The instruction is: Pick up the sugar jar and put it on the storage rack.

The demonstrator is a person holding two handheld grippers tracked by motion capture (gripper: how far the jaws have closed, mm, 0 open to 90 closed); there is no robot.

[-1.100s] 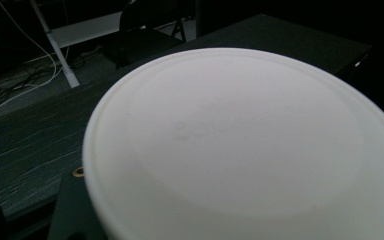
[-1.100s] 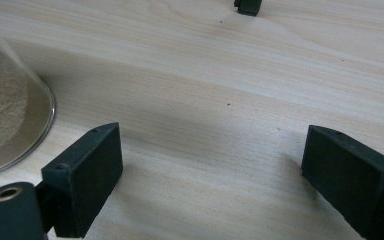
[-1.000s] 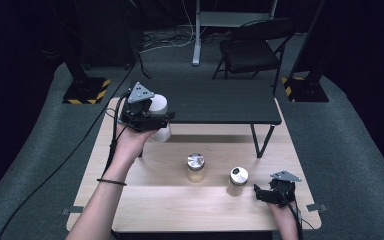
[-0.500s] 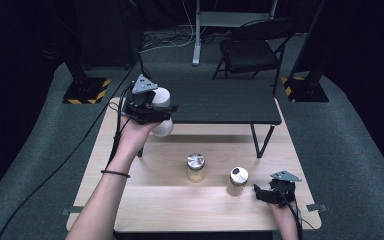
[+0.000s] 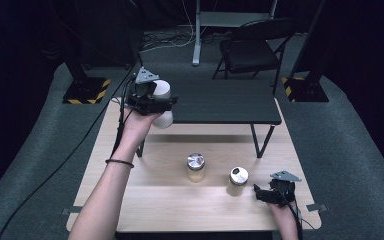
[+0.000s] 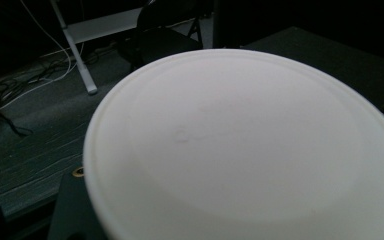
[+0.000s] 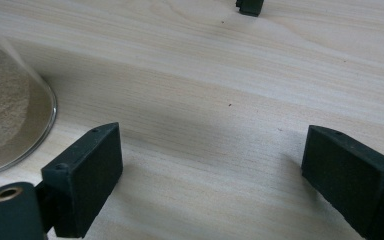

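Left gripper [image 5: 156, 102], upper left of the high view, is clamped on a white round plastic container [image 5: 163, 105] held above the black shelf's [image 5: 220, 102] left end. Right gripper [image 7: 210, 175], lower right on the light wooden table [image 5: 180, 200], has its jaws spread wide with nothing between them, a sand-filled glass jar [image 7: 7, 115] just beside.

High view overhead, facing forward; tongs views close-up
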